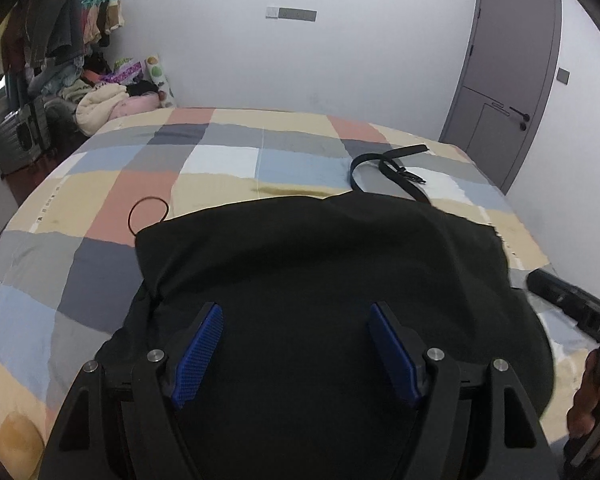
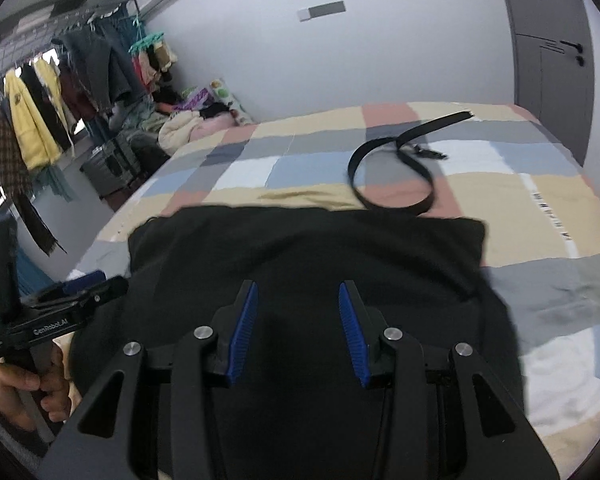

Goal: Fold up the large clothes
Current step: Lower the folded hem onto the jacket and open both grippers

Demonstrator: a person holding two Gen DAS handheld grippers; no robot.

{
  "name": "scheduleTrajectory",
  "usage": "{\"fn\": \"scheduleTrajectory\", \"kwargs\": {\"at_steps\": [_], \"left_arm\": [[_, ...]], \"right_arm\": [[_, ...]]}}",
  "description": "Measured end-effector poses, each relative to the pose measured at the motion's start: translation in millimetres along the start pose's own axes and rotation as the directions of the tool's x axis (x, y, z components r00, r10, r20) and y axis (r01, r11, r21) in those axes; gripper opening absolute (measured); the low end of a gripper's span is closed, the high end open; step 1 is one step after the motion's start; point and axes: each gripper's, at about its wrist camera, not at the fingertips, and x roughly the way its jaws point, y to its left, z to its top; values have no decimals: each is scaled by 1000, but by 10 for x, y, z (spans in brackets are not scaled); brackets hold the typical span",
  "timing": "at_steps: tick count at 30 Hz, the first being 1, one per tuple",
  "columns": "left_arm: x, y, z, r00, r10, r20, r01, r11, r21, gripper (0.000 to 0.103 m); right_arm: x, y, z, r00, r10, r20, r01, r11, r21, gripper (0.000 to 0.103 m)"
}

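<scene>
A black garment (image 1: 320, 248) (image 2: 300, 248) lies folded into a broad flat block on the checked bedspread (image 1: 220, 160) (image 2: 540, 208). My left gripper (image 1: 296, 310) hovers over its near part, blue pads wide apart and open, nothing between them. My right gripper (image 2: 297, 286) also stands over the garment, its pads parted by a narrower gap that holds no cloth. Each wrist view catches the other tool at its edge, held by a hand (image 1: 592, 392) (image 2: 20, 392).
A black belt (image 1: 404, 150) (image 2: 436, 126) curls on the bed just beyond the garment. A thin dark loop (image 1: 148, 199) lies at the garment's far left corner. Hanging clothes (image 2: 24, 128), a laundry pile (image 1: 100, 104) and a grey door (image 1: 512, 80) line the room.
</scene>
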Motion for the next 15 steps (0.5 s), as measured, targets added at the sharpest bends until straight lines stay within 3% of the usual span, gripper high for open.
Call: {"fn": "scheduleTrajectory", "kwargs": {"at_steps": [10,15], "left_arm": [[445,13,-41,1000,27,16,-27,1000,5,75],[627,-13,35,999,54,9,-54,998,23,75]], "right_arm": [[608,164,-33,997,-78,7,78,992,-100,47],[884,133,6,996,-87,-31,83,991,-102,50]]}}
